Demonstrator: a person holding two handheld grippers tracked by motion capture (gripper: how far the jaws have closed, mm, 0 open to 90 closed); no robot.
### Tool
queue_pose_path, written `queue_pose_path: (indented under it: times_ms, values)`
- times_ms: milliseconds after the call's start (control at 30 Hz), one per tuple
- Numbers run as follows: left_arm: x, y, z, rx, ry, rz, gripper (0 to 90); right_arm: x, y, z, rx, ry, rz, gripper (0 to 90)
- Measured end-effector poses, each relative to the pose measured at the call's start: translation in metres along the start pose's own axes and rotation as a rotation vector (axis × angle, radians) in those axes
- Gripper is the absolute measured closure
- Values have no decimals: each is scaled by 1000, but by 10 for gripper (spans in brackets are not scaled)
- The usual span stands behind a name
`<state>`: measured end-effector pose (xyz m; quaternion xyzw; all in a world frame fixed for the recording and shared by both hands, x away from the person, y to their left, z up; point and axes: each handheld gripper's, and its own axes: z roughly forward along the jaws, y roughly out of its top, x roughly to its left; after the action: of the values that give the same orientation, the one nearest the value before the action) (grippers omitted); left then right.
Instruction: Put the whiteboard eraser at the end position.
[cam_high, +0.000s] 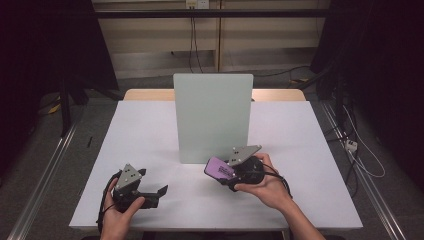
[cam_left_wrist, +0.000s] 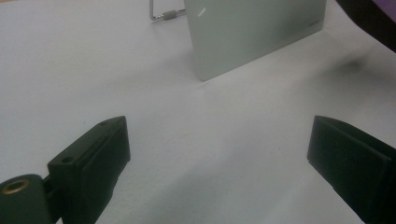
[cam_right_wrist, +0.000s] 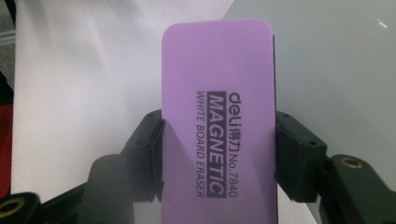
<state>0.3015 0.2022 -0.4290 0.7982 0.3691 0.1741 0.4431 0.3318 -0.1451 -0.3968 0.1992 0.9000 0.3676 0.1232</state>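
Right gripper (cam_high: 226, 172) clamps the purple eraser (cam_right_wrist: 219, 126) by its 2 long edges, just before the upright board (cam_high: 212, 117). Left gripper (cam_high: 152, 187) gapes wide over bare table (cam_high: 145, 130) near the front edge.

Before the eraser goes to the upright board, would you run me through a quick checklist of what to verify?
1. Grip: right gripper has both jaws against the sides of the purple eraser: ok.
2. Eraser's wiping face turned toward the whiteboard: cannot tell.
3. Path from the eraser to the board, bare table between: ok.
4. Left gripper open, holding nothing, off to the side: ok.
5. Board standing upright on its wire stand: ok.
6. Marks on the board to wipe: cannot tell.
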Motion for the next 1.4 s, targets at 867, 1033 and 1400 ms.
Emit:
queue_pose_path:
  times_ms: [867,1033,1400]
  values:
    - [1,1,4,14,-8,6,59,5,-1,46,159,87,-98,411]
    - [1,0,4,5,-4,1,59,2,-4,48,148,96,-66,410]
    - [2,0,6,21,-3,-4,59,-1,-8,48,99,88,-18,367]
